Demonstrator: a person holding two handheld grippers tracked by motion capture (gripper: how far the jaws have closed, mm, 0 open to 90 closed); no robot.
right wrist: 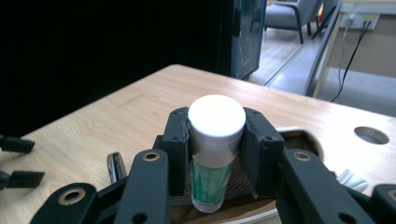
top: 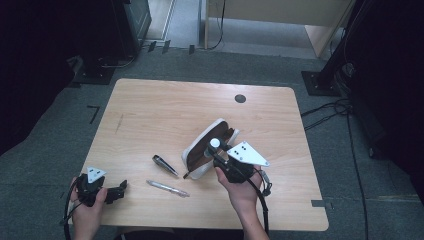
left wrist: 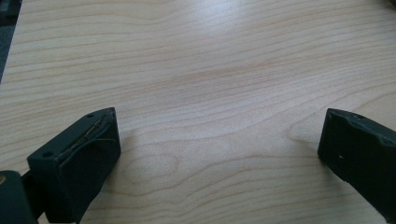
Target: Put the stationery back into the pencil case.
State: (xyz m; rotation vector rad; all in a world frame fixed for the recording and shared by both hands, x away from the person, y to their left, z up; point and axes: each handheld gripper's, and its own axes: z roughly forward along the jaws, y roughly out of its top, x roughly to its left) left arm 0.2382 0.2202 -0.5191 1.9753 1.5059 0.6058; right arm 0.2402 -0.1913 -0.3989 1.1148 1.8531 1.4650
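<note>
My right gripper is shut on a glue stick with a white cap and a green label, held upright over the open white pencil case. In the right gripper view the glue stick sits clamped between the two black jaws of the right gripper, with the case's brown inside just below. My left gripper rests near the table's front left corner. In its own view the left gripper is open wide over bare wood.
A silver pen and a dark clip-like object lie on the wooden table between the two grippers. A round cable hole sits at the far side. Dark equipment and cables stand on the floor around the table.
</note>
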